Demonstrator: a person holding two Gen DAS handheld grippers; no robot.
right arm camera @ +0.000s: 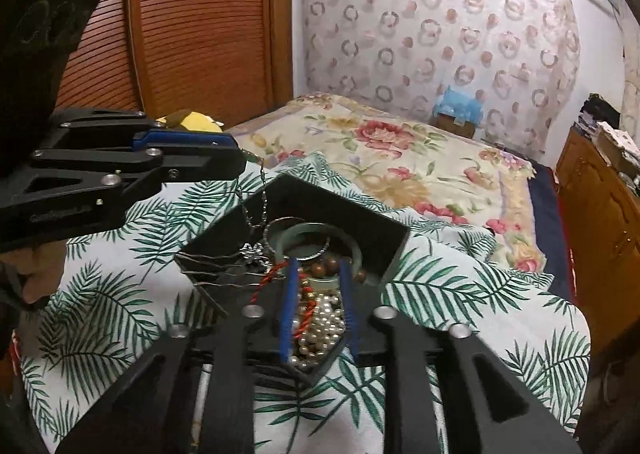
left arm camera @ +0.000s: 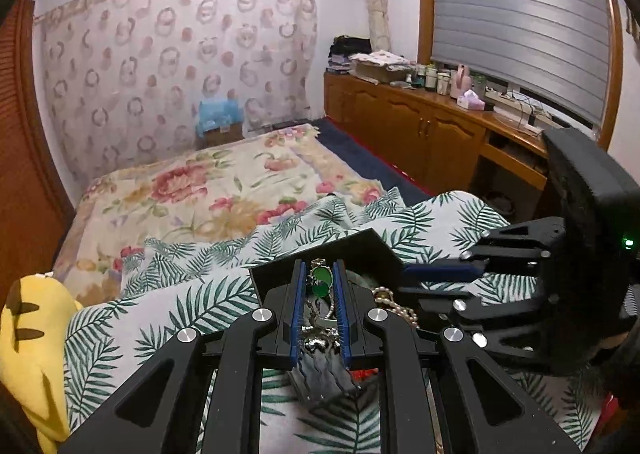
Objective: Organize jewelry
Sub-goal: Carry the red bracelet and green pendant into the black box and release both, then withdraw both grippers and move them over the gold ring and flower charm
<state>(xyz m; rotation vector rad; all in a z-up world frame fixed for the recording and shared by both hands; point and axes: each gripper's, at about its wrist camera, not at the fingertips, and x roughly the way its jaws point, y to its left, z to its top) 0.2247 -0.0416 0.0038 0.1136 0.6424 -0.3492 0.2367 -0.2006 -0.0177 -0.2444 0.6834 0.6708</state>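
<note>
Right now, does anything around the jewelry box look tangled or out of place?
Yes. A silver chain held by the left gripper still trails down into the black box, over the jumble of bangle, pearls and red cord. Lifting further could snag it. Nothing has spilled on the bedspread.

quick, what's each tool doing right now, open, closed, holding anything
Left tool: closed on a silver chain necklace with a green pendant, lifted above the black box.
Right tool: open, nothing gripped, over the pearl beads in the box.

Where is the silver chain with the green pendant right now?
In the left wrist view the silver chain hangs pinched in the left gripper, above the black tray on the palm-print cloth.
</note>
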